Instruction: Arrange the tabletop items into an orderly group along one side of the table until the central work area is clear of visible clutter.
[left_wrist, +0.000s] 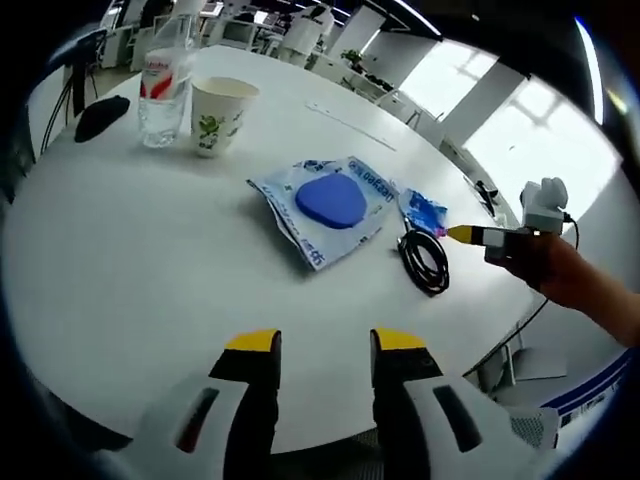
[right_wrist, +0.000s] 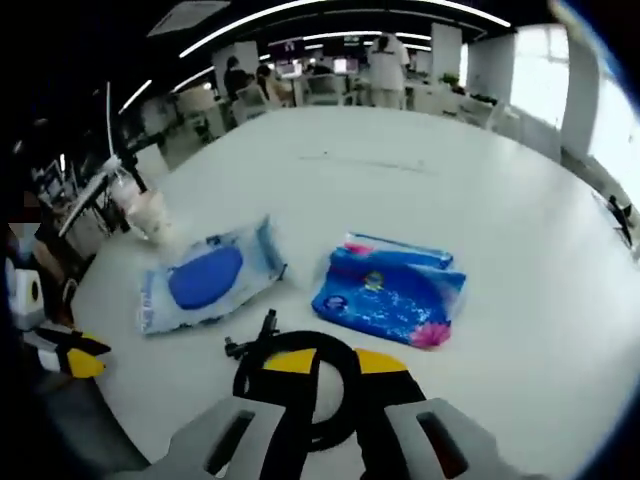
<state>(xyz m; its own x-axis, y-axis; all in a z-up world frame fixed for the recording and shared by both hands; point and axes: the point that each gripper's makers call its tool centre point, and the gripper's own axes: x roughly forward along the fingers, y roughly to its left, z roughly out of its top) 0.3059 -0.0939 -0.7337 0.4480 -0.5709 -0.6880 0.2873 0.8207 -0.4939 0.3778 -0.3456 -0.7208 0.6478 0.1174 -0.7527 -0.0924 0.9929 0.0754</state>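
Left gripper (left_wrist: 322, 345) low over near edge of white round tabletop (left_wrist: 140, 270), yellow-tipped jaws parted, nothing between them. Ahead in left gripper view: wet-wipes pack (left_wrist: 325, 205) with blue lid lying flat mid-table; small blue tissue packet (left_wrist: 422, 212) just beside it to the right; coiled black cable (left_wrist: 425, 260) near the packet, toward table edge. Far left side: clear water bottle (left_wrist: 163, 88) with red label upright, paper cup (left_wrist: 220, 115) with green print just beside it, dark mouse-like object (left_wrist: 100, 117) further left near the rim. Right gripper (left_wrist: 478, 236) entering from the right in left gripper view, held by a hand (left_wrist: 560, 275), yellow tip just beside the cable. In right gripper view: right gripper (right_wrist: 320, 365) down at the cable (right_wrist: 300, 385), jaws straddling the near arc of the coil, gap visible between the tips; actual clamping on the cable — cannot tell. Cable plug end (right_wrist: 250, 345) sticking out toward the wipes pack (right_wrist: 205, 280). Blue tissue packet (right_wrist: 390, 290) ahead-right of the coil, apart from wipes pack. Cup and bottle (right_wrist: 145, 215) blurred at far left edge of tabletop (right_wrist: 420, 170). Left gripper's yellow tip (right_wrist: 75, 360) at lower left in right gripper view. People and desks in background office.
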